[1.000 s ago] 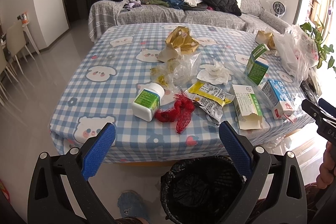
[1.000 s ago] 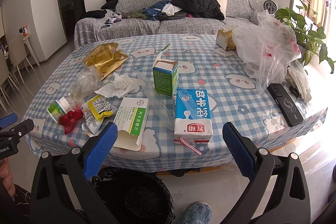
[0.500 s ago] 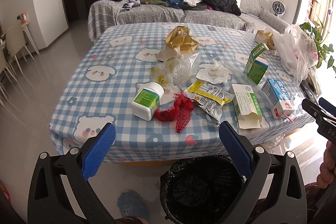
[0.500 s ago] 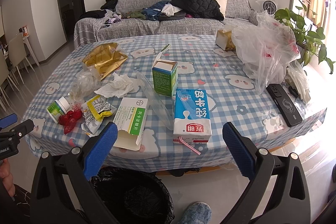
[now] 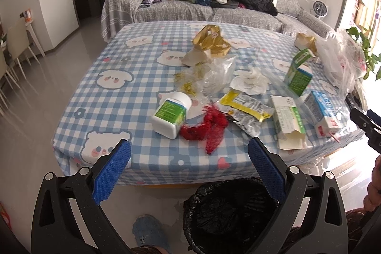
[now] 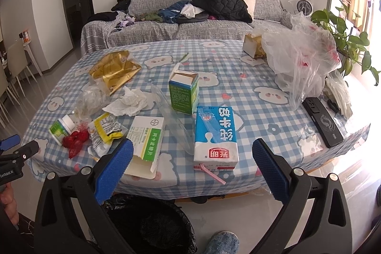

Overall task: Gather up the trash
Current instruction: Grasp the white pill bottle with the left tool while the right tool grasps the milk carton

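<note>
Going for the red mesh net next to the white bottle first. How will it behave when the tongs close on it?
The red mesh net lies crumpled and limp, so it will probably collapse and dangle rather than hold shape. It looks empty, so likely very light. One end touches the white bottle, which lies on its side and might roll if the net drags it.

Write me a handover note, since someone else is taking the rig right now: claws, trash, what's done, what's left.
Left claw: open, empty, short of the table edge.
Right claw: open, empty, facing the milk carton.
Bin with black liner on the floor under the near table edge.
On the table: pill bottle, red net, yellow wrapper, flat white box, green box, tissue, gold bag.
Done: nothing visibly collected. Left: all of it.
</note>
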